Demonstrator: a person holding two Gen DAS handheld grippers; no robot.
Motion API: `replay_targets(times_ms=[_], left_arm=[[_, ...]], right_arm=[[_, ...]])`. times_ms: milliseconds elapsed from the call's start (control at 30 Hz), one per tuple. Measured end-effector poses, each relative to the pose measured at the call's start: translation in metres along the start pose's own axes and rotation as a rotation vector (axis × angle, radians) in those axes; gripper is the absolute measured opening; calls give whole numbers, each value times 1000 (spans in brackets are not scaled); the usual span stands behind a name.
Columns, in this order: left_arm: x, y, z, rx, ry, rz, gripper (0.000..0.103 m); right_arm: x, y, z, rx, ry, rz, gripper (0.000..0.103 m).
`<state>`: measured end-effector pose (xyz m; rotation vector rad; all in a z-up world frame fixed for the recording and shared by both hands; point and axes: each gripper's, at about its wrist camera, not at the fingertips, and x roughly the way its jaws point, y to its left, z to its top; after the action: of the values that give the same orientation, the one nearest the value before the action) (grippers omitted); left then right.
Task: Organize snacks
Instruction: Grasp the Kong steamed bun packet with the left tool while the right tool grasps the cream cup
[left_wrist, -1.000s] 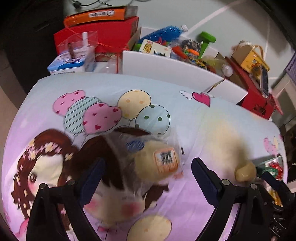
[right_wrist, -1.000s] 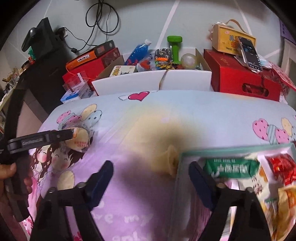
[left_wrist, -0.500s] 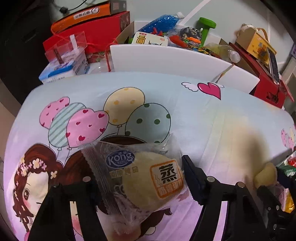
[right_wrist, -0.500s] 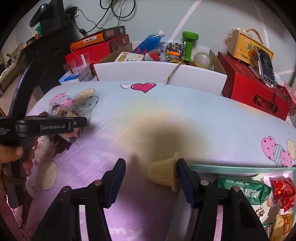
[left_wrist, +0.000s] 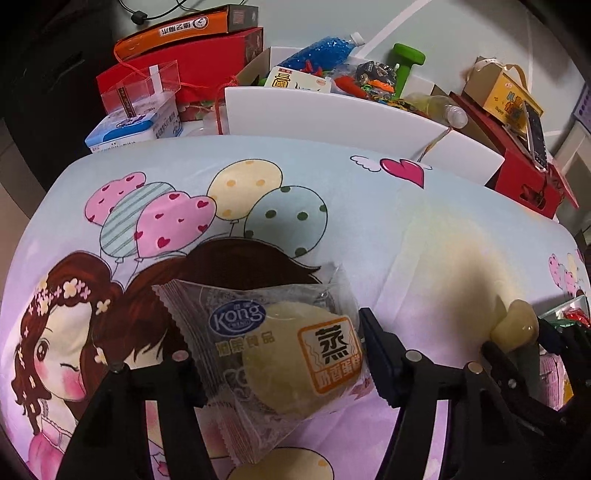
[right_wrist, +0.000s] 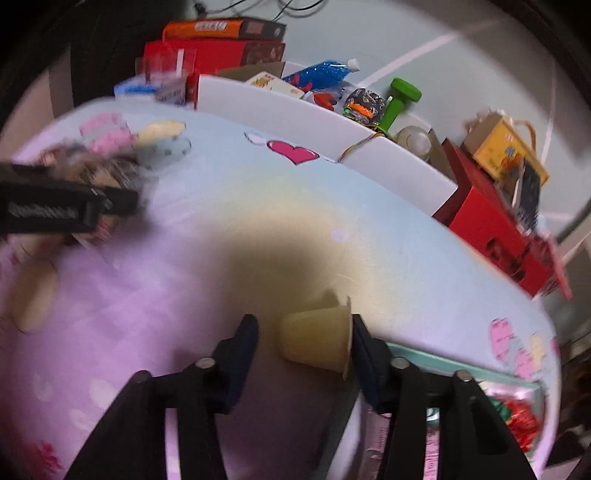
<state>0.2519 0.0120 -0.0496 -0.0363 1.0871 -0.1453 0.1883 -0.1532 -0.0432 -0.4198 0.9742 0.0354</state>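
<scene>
Two snacks, one per gripper, and the question for each is how it sits between the fingers.

On the left side of the cloth, the left gripper (left_wrist: 273, 354) has its fingers pressed against the two sides of the wrapped cake (left_wrist: 280, 354), a clear crinkly packet with a pale round bun inside. The packet's long axis runs slantwise, from its sealed edge at the far left down to the near right, so it lies across the fingers' line and not along it. I judge it gripped, though whether it is lifted off the tablecloth (left_wrist: 369, 221) cannot be told.

Over on the right, the right gripper (right_wrist: 303, 343) stands spread, with the jelly cup (right_wrist: 317, 345) between its fingers. The cup lies on its side, its wide foil rim touching the right finger and its narrow base pointing left, with a clear gap to the left finger (so it is not yet pinched). Its axis runs left to right, straight across the opening, which suits a squeeze end to end.

Just near and right of the cup lies the snack tray (right_wrist: 461, 363), its teal rim showing, with red and green packets inside. The right gripper is plainly the nearer one to it; the left would have to cross the whole cloth.
</scene>
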Motion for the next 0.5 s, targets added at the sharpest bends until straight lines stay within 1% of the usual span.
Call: replay_targets(times_ms=[33,67,167,267,500], left_arm=[[-1,1,-1,-3,0,-2,67],[-1,1,-1,-5,-1,-4,67],[-3,2,-3,-10,-1,-7,67],[-5,2,-3,-10,3,-11,66],[-19,-3,-11,-13,9,-10,65]], right_arm=[[0,0,-1,-5,-3,-15,42],[0,0,-1,-11,-1,-32,40],[-1,-1,0,1,-1,-30,39],[-7,-3,-1,38,-1,-11,39],[-36,-12,-7,128,-36,39,39]])
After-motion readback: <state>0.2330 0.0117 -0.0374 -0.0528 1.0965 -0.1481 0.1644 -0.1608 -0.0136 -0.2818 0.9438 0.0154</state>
